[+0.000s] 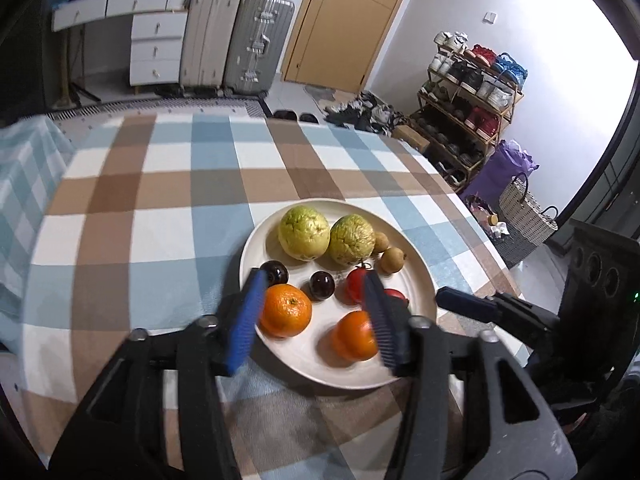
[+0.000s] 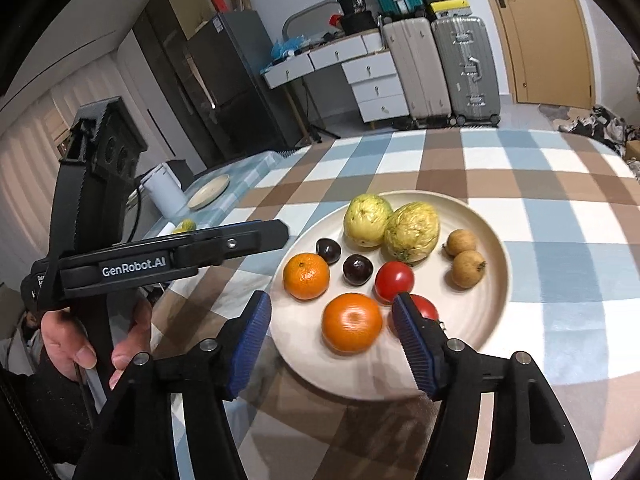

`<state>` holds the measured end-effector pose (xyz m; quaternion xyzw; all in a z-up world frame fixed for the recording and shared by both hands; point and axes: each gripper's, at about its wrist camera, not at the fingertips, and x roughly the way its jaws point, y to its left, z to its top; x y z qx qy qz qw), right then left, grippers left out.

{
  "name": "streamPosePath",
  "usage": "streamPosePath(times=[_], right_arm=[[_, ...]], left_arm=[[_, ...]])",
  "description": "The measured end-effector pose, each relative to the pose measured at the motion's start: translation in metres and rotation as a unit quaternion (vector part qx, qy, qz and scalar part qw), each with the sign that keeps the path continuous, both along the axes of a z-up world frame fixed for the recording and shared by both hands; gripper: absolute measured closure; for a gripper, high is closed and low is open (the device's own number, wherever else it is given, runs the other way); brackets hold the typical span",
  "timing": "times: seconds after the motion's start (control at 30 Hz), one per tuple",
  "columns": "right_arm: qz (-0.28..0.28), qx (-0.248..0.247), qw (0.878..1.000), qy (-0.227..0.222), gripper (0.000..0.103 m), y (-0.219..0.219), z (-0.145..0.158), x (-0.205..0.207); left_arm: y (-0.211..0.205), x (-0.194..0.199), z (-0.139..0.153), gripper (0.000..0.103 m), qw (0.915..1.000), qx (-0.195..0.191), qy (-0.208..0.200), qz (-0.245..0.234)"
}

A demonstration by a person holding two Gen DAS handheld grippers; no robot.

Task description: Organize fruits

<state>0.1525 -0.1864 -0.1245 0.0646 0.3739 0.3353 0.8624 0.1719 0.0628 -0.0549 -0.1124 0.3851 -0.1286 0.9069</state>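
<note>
Left wrist view: your left gripper (image 1: 314, 314) stands spread, pinching nothing, above the near rim of the plate (image 1: 420, 280). One orange (image 1: 285, 310) lies just inside the left finger, the other orange (image 1: 354, 335) against the right finger; round fruit, no long axis. Right wrist view: your right gripper (image 2: 332, 342) is spread too, empty, with the near orange (image 2: 352, 322) straight ahead between its fingers, so this hand seems the nearer. The plate sits on a checked cloth (image 2: 520, 168); suitcases (image 2: 440, 68) and a door (image 2: 536, 28) lie beyond.
</note>
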Motion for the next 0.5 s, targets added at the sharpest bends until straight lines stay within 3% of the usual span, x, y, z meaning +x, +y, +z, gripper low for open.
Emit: streamPosePath(times=[0.1, 0.2, 0.23, 0.37, 0.43, 0.5], right_arm=[[-0.016, 0.003, 1.000, -0.020, 0.025, -0.008, 0.012, -0.011], [-0.051, 0.001, 0.997, -0.051, 0.012, -0.018, 0.025, -0.024], [-0.061, 0.000, 0.996, -0.064, 0.011, -0.022, 0.031, -0.028], [-0.086, 0.015, 0.992, -0.091, 0.005, -0.038, 0.048, -0.044], [-0.100, 0.023, 0.989, -0.107, 0.002, -0.045, 0.056, -0.053], [-0.111, 0.034, 0.985, -0.130, 0.001, -0.053, 0.066, -0.065]], left_arm=[[-0.001, -0.017, 0.016, 0.040, 0.9997, 0.011, -0.021, 0.010], [-0.003, -0.033, 0.031, 0.024, 0.9988, 0.019, -0.037, 0.024], [-0.004, -0.040, 0.037, 0.018, 0.9982, 0.023, -0.046, 0.032], [-0.010, -0.066, 0.056, 0.012, 0.9947, 0.046, -0.078, 0.047], [-0.013, -0.081, 0.065, 0.001, 0.9922, 0.056, -0.095, 0.058], [-0.016, -0.094, 0.073, 0.001, 0.9901, 0.060, -0.109, 0.065]])
